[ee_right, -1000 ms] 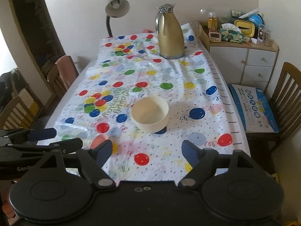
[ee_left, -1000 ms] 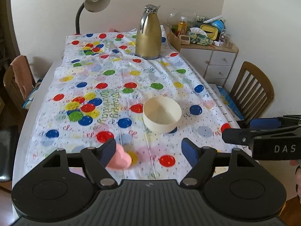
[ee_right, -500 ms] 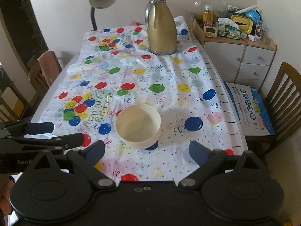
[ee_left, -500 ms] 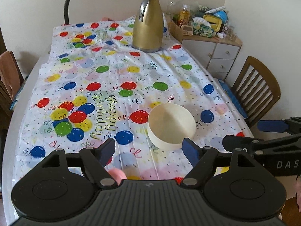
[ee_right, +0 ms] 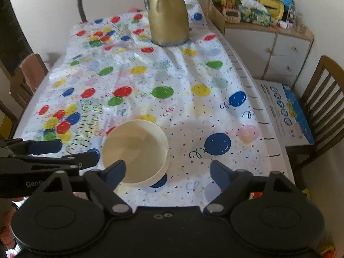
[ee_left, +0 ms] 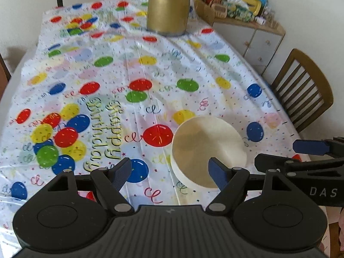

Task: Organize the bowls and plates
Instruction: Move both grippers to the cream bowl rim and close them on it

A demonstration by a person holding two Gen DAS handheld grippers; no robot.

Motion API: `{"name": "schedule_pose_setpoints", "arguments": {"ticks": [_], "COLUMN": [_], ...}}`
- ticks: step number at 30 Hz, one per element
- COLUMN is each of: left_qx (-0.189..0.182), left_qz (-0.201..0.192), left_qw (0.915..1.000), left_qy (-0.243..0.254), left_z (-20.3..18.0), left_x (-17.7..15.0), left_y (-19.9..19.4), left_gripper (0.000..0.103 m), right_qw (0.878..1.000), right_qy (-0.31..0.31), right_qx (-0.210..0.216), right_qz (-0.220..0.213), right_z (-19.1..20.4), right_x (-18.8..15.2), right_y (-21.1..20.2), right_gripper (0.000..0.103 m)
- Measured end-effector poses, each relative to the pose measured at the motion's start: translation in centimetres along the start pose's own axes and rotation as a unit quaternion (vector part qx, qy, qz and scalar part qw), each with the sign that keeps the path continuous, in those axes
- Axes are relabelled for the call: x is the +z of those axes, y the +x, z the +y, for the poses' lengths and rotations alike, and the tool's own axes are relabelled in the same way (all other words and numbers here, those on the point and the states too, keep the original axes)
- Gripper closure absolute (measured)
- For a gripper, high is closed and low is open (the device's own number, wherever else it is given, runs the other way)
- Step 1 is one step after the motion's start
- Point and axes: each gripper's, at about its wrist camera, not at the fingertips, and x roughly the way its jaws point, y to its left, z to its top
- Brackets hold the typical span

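A gold jug (ee_left: 168,6) stands on the balloon tablecloth (ee_left: 120,68); wooden chair (ee_left: 305,90) beside.

Each hand-held gripper is matte black plastic. The left hand-held gripper (ee_left: 169,171) has blue-padded fingers (ee_left: 217,173), silver pivot screws and two round discs beside a ribbed centre. The right hand-held gripper (ee_right: 166,169) matches; white "DAS" lettering marks its side.

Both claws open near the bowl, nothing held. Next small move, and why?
Probably ease the right claw a little lower so its left finger drops inside the bowl wall, then close on the rim. The jaws, which have just been closing, stand open and empty, that finger already overlaps the near rim, and the left claw is also empty with only one finger by the bowl.
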Motion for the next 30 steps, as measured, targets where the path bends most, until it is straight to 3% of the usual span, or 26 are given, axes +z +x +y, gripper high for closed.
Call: {"name": "schedule_pose_setpoints", "arguments": {"ticks": [8,11,17,20,22,24,26,28,30], "left_qx": [0.004,0.006,0.004,0.000,0.003,0.001,0.004,0.003,-0.002], "left_qz": [0.062,0.075,0.090,0.096,0.098,0.101,0.108,0.112,0.114], "left_qw": [0.9974,0.9960,0.9947,0.9942,0.9941,0.9938,0.9931,0.9927,0.9924], "left_qy": [-0.035,-0.047,-0.051,-0.048,-0.048,-0.047,-0.046,-0.045,-0.046], "left_z": [1.1,1.5,1.7,1.6,1.5,1.4,1.3,1.1,0.9], "left_x": [1.7,2.2,2.5,2.7,2.9,3.1,3.2,3.3,3.3], "left_y": [4.0,4.9,5.9,6.2,6.3,6.4,6.5,6.6,6.6], "left_gripper": [0.025,0.025,0.027,0.041,0.044,0.059,0.068,0.071,0.080], "right_qw": [0.998,0.996,0.993,0.992,0.992,0.991,0.991,0.990,0.990], "right_qy": [0.019,0.037,0.049,0.049,0.045,0.044,0.043,0.040,0.038], "right_qx": [-0.008,-0.011,-0.018,-0.013,-0.014,-0.013,-0.014,-0.014,-0.014], "right_qz": [0.058,0.079,0.103,0.113,0.119,0.123,0.129,0.133,0.135], "right_z": [-0.5,-0.8,-0.9,-0.8,-0.7,-0.6,-0.4,-0.2,0.1], "right_x": [1.3,1.6,1.8,2.1,2.4,2.7,3.0,3.1,3.1], "right_y": [4.4,5.5,6.8,7.1,7.2,7.3,7.4,7.5,7.6], "right_gripper": [0.033,0.046,0.062,0.067,0.071,0.077,0.080,0.086,0.091]}}
